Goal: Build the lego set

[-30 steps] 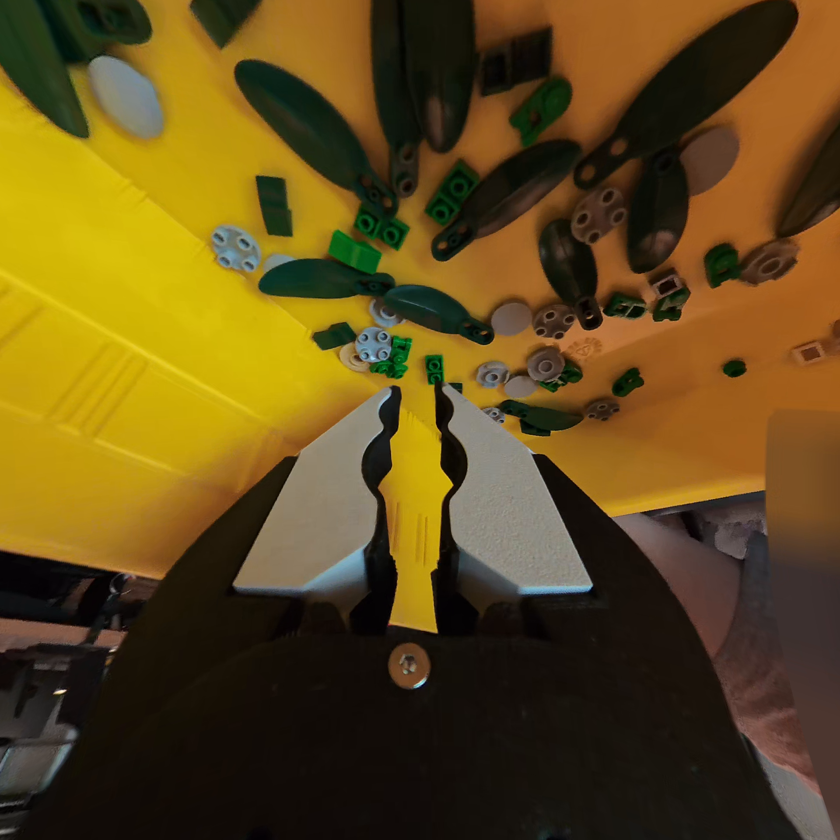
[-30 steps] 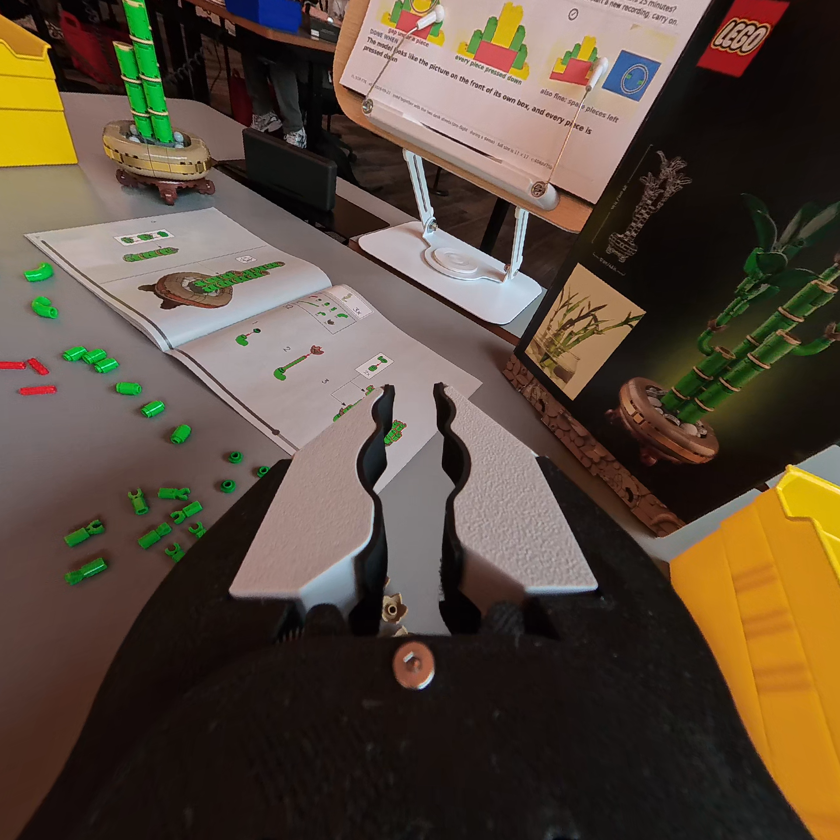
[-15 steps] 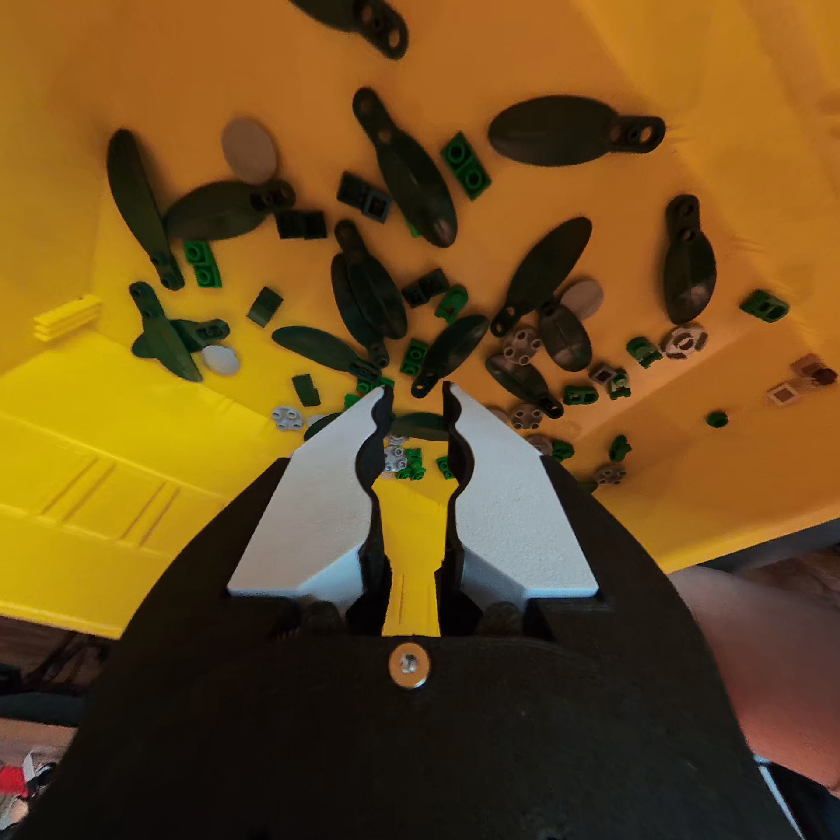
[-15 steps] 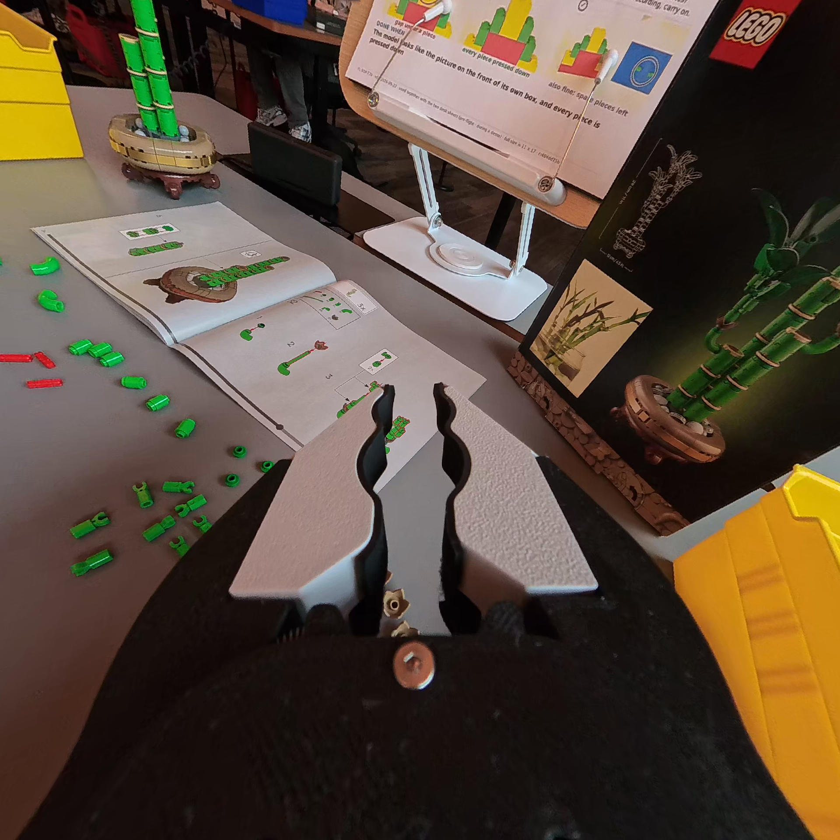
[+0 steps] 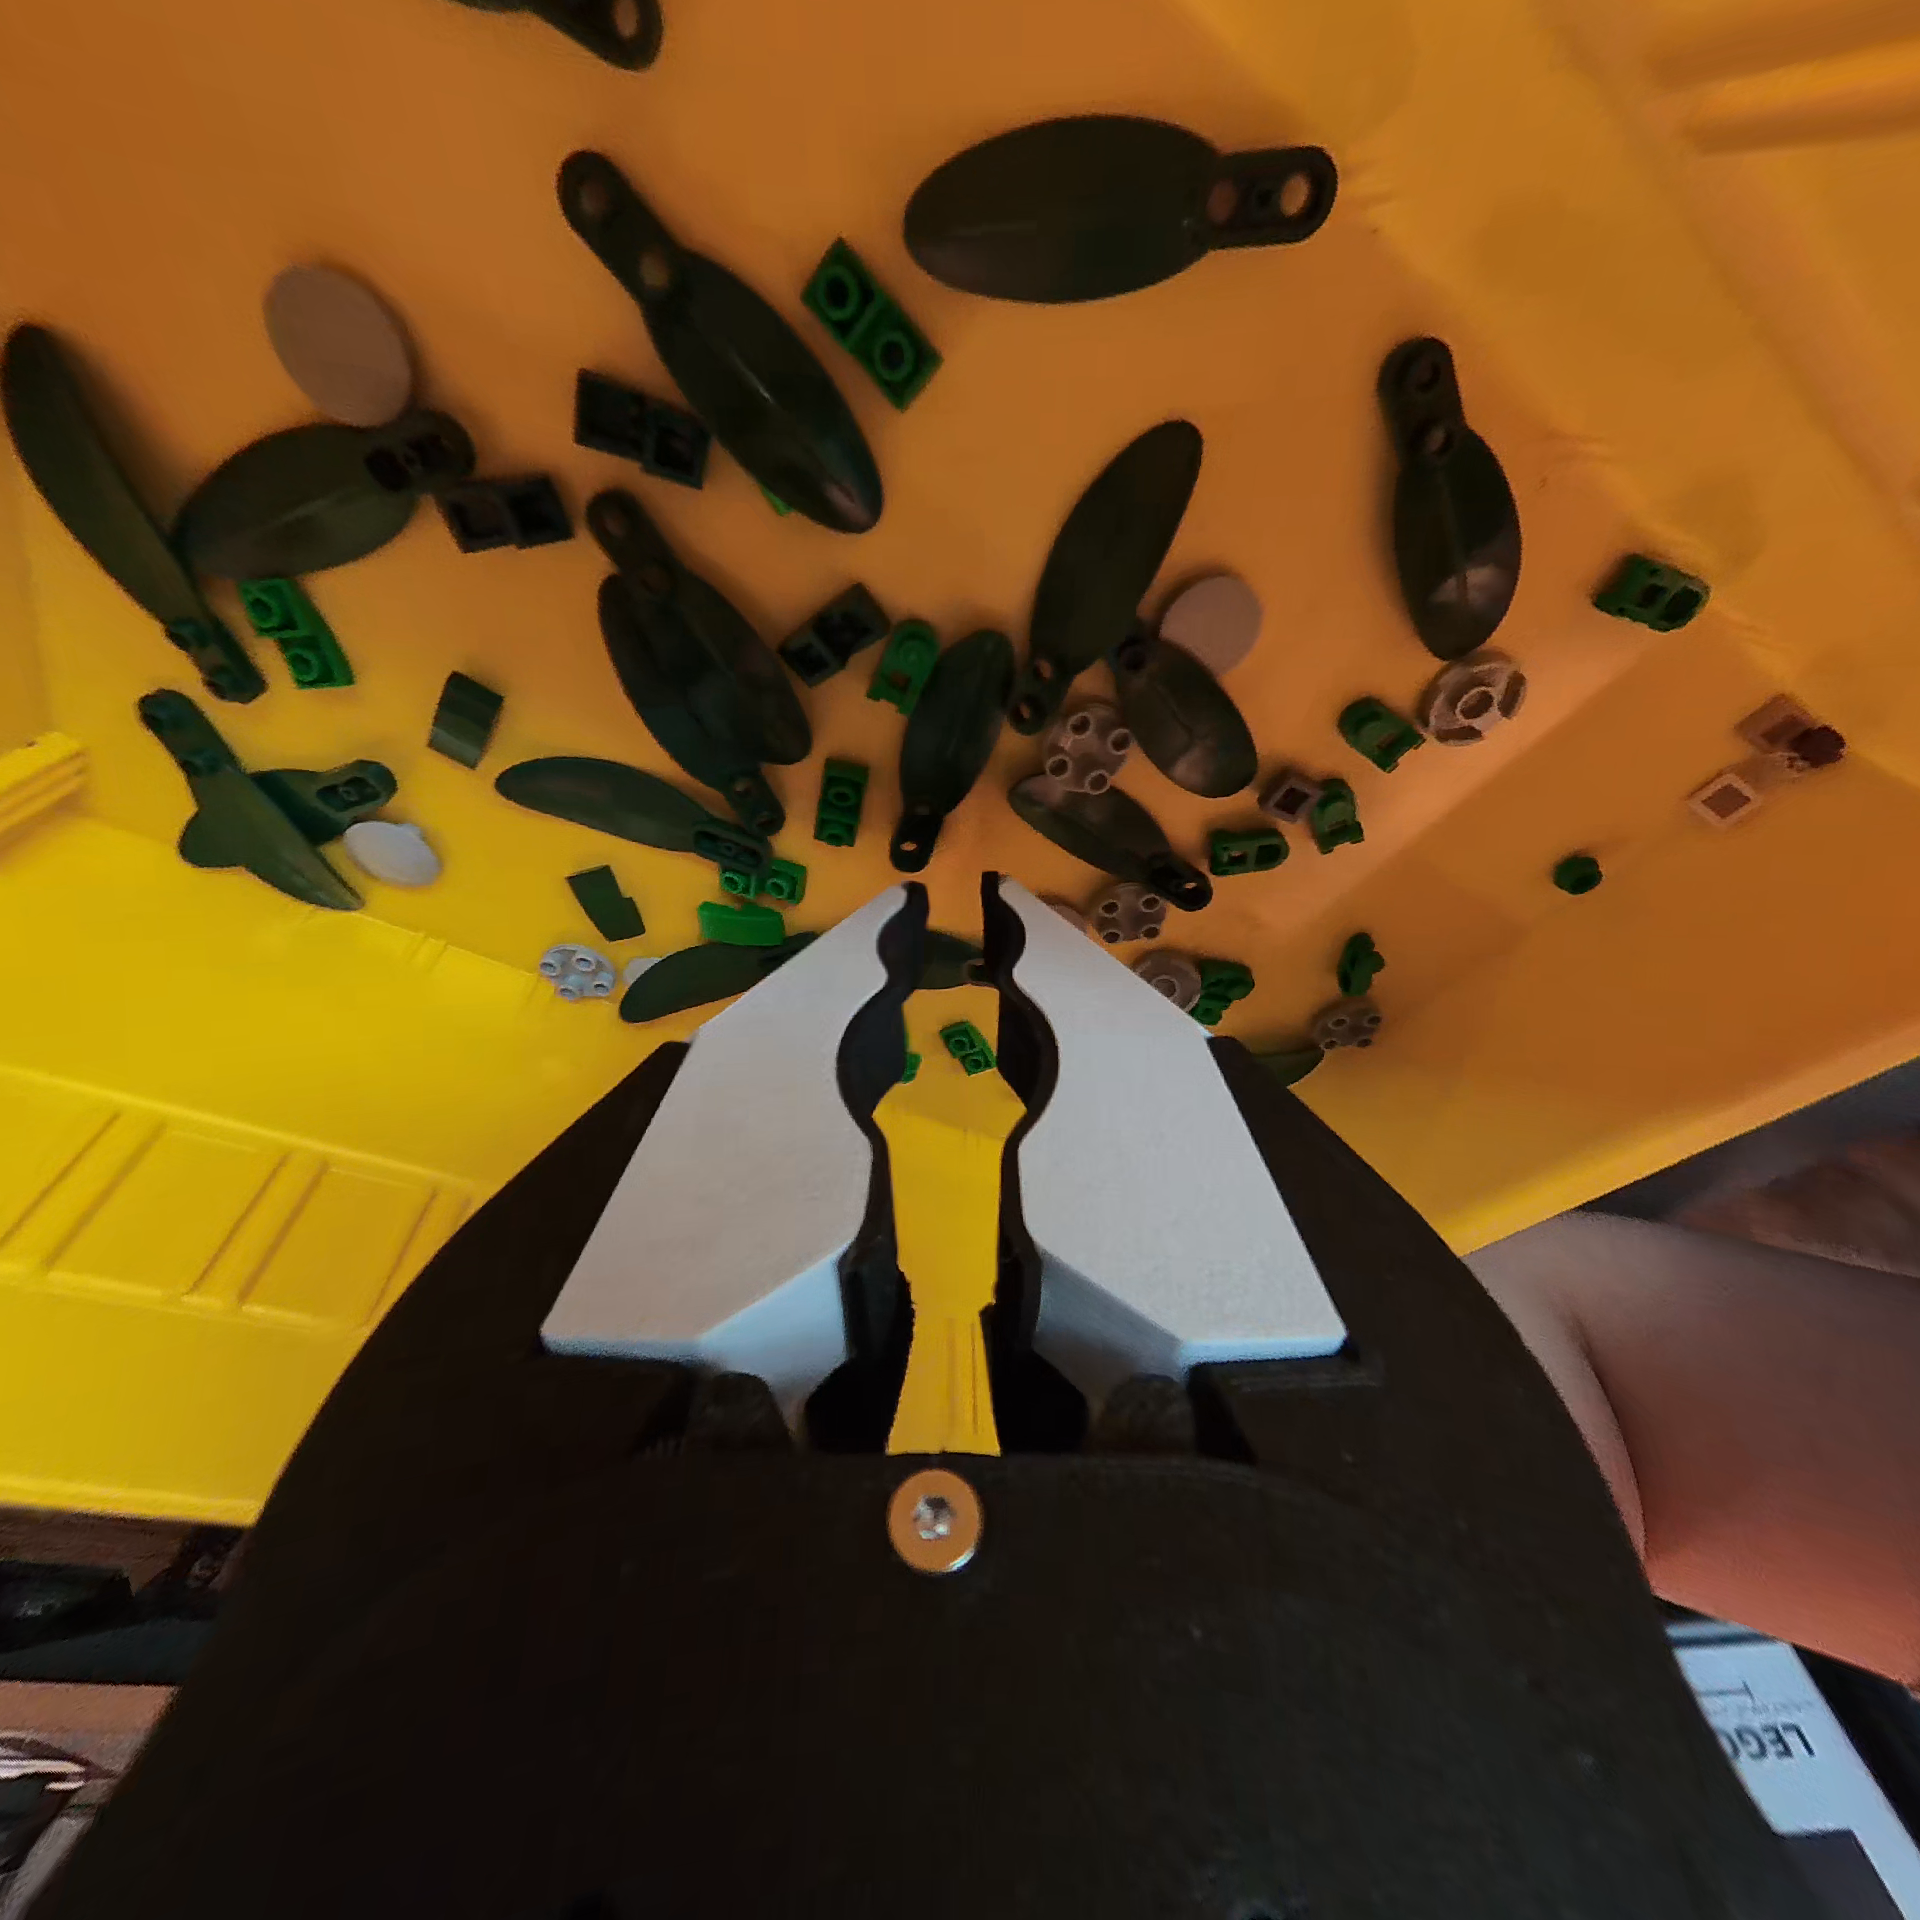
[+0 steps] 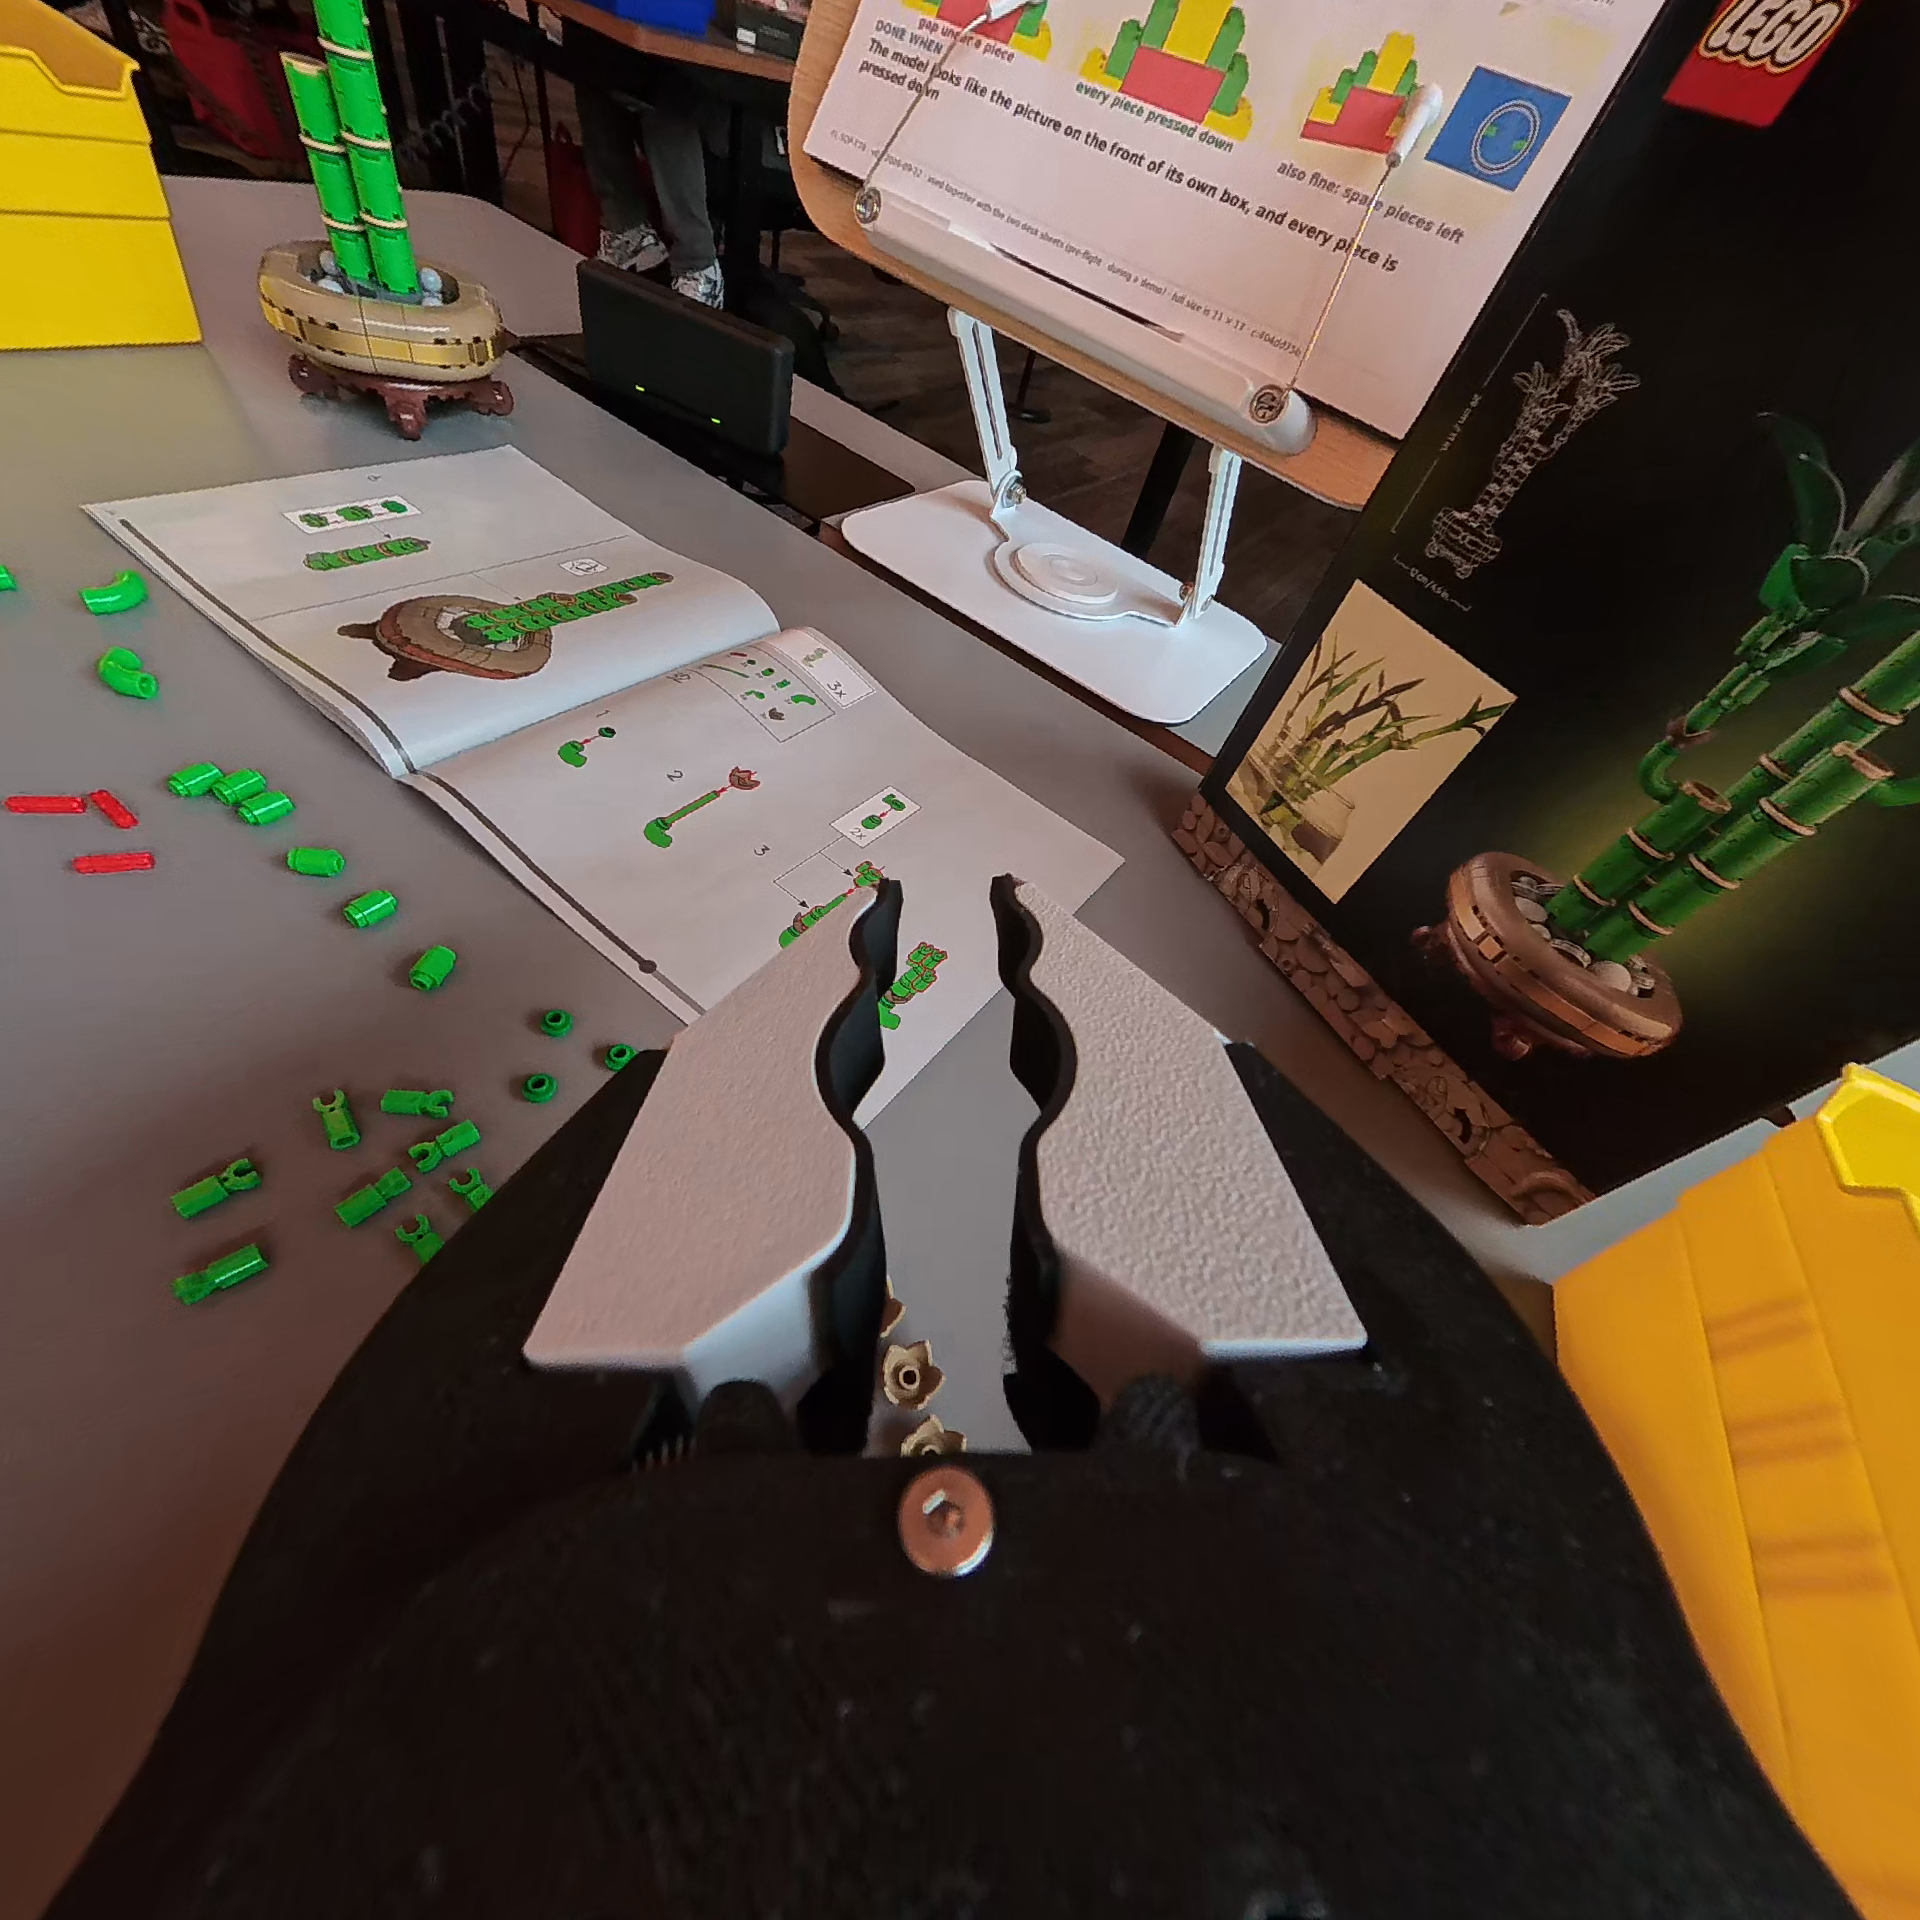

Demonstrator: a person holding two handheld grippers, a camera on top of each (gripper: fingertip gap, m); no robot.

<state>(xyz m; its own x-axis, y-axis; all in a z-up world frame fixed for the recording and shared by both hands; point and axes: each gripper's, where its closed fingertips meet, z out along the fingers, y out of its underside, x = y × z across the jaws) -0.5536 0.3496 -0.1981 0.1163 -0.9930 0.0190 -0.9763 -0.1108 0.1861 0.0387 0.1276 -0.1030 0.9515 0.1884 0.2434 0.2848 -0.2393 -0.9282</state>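
Note:
My left gripper (image 5: 954,896) is open a little and empty, pointing down into a yellow bin (image 5: 1455,343). The bin holds several dark green leaf pieces (image 5: 748,353), small green bricks (image 5: 871,324) and grey round plates (image 5: 1086,740). My right gripper (image 6: 943,891) is open and empty above the grey table (image 6: 208,1507), its tips over the open instruction booklet (image 6: 582,707). Small green pieces (image 6: 369,909) and red pins (image 6: 112,862) lie on the table to its left. The partly built bamboo model (image 6: 374,281) stands at the back left. Tan flower pieces (image 6: 912,1377) lie under the right gripper.
The set's black box (image 6: 1621,727) stands upright at the right. A white stand (image 6: 1070,592) holds an instruction sheet behind the booklet. A yellow bin (image 6: 1766,1455) is at the right edge, another (image 6: 73,218) at the far left. A person's arm (image 5: 1683,1382) shows right of the left gripper. Tip to tip, the grippers are about 65 cm apart.
My left gripper has pulled back over the bin, so more leaf pieces show, and its jaws have narrowed a little. My right gripper has drifted slightly left and lower and stays open.

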